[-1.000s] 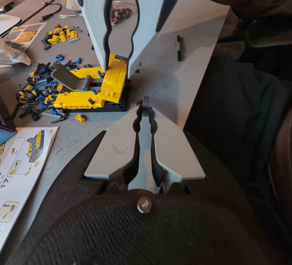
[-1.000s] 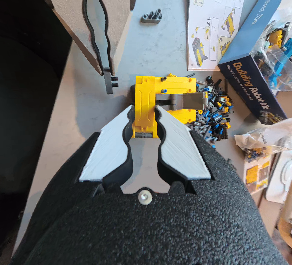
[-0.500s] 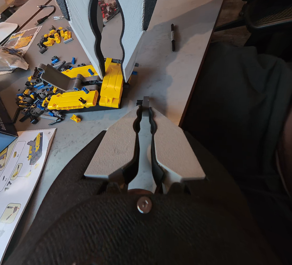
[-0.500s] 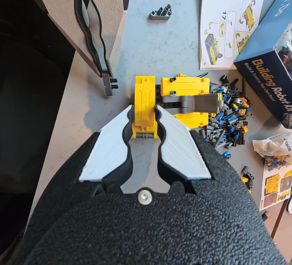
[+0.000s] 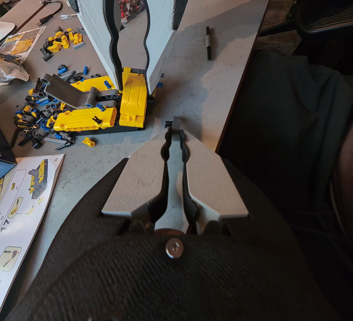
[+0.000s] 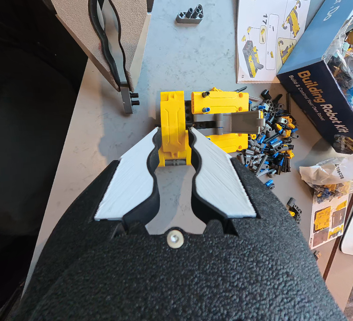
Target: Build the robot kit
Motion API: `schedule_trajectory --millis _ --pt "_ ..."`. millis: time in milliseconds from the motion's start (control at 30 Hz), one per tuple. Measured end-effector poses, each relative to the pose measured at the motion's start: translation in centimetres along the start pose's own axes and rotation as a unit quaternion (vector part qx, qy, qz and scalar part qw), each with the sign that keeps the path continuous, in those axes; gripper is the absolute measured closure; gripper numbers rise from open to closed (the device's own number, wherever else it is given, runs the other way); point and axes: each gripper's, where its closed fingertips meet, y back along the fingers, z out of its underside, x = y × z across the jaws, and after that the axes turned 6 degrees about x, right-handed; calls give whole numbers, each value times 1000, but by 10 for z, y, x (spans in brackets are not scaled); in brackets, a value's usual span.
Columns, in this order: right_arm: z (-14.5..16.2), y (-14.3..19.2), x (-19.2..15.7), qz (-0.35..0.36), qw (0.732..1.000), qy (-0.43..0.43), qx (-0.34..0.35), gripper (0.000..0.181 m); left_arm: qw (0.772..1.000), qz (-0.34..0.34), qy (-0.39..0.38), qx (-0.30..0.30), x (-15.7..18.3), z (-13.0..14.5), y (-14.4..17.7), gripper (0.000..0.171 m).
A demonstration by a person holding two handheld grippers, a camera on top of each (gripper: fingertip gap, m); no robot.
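Here your left gripper (image 5: 174,130) pinches a grey pinned beam (image 5: 176,127); your right gripper (image 6: 173,130), jaws parted, straddles the yellow panel (image 6: 172,126) at 12 o'clock, unattached.

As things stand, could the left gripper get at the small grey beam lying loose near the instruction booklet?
Probably not yet: the left gripper is shut on a grey pinned beam, so its jaws are occupied. The path itself looks free: the loose grey beam lies alone on bare table.

We see the grey surface (image 5: 200,86) under soft, even light from above and the far side, with faint shadows beneath the raised fingers (image 5: 158,25). Wide-angle bending curves both pictures' edges; the near black housings fall dim, details staying sharp.
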Motion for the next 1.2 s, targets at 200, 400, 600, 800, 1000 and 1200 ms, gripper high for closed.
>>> schedule_trajectory --millis 200,400,600,800,1000,1200 --pt "1 0 -1 -1 1000 1 -2 154 1000 -1 1 0 0 0 0 167" --pt "-1 -1 0 2 1000 4 2 157 1000 -1 1 0 0 0 0 167" --pt "-1 3 9 28 1000 6 2 158 1000 -2 1 1 0 0 0 167" --pt "1 2 8 27 1000 5 -1 157 1000 -2 0 0 0 0 0 167" --pt "3 0 6 21 1000 6 -7 157 1000 -2 0 -1 0 1 0 167" --pt "4 1 5 20 1000 4 -6 157 1000 -2 0 -1 0 1 0 167"
